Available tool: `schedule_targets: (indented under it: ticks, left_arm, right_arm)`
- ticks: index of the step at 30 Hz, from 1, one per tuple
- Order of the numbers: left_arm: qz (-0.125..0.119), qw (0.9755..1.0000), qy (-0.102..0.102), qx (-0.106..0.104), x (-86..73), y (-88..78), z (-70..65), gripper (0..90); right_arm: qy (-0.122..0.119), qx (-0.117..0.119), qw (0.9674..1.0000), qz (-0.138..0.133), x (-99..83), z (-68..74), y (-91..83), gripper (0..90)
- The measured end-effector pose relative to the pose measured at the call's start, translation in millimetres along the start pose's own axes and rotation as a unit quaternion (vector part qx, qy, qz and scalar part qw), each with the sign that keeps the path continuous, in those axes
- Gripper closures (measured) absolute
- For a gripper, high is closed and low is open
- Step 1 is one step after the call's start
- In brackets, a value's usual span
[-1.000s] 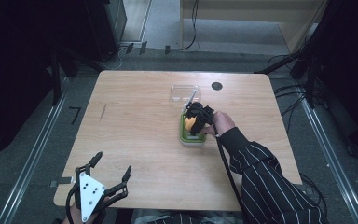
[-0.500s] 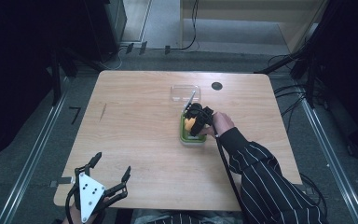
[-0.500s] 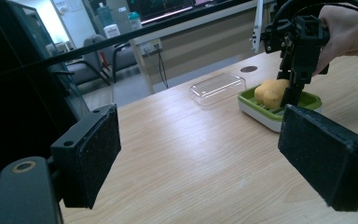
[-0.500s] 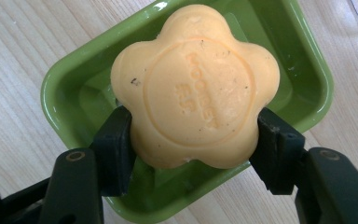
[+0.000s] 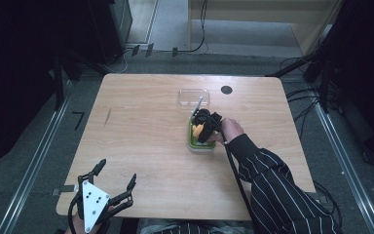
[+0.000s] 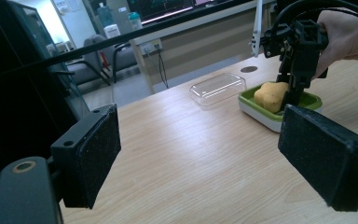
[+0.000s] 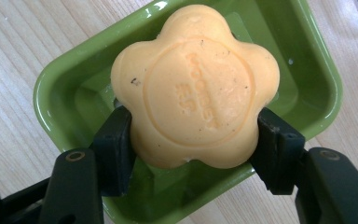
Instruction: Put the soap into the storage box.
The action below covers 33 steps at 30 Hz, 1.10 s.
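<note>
A yellow flower-shaped soap [image 7: 196, 88] sits in a green soap dish [image 7: 65, 93], pinched at both sides by my right gripper [image 7: 195, 138], which is shut on it. From above, the right gripper [image 5: 202, 127] points down into the dish [image 5: 193, 145] at the table's middle right. The left gripper view shows the soap [image 6: 268, 95] resting in the dish [image 6: 256, 110]. My left gripper [image 5: 117, 171] hovers at the table's front left corner, jaws wide open with nothing between them [image 6: 205, 158].
A clear plastic lid [image 5: 194, 96] lies just behind the dish. A small black disc [image 5: 226, 89] is set in the table near its far edge. Bare wood stretches between the two grippers. Cables and dark frames surround the table.
</note>
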<state>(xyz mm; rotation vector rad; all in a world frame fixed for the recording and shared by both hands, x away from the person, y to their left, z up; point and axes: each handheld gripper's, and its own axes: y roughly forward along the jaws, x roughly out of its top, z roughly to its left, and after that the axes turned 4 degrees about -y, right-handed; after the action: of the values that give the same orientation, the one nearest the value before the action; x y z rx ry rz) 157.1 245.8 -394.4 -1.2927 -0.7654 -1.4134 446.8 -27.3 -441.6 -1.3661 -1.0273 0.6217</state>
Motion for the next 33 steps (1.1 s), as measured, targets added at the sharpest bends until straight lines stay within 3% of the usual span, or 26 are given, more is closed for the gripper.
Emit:
schedule_targets:
  ticks: [22,33]
  left_arm:
    - [-0.001,1.0,-0.002,0.0,0.0,-0.1,-0.1,13.0]
    - [-0.002,1.0,0.0,-0.002,0.6,1.8,-0.8,13.0]
  right_arm:
    - [-0.002,-0.001,0.9999,0.01,0.3,1.9,6.7,39.0]
    - [-0.003,-0.006,0.9999,-0.01,-1.2,0.2,-5.5,28.0]
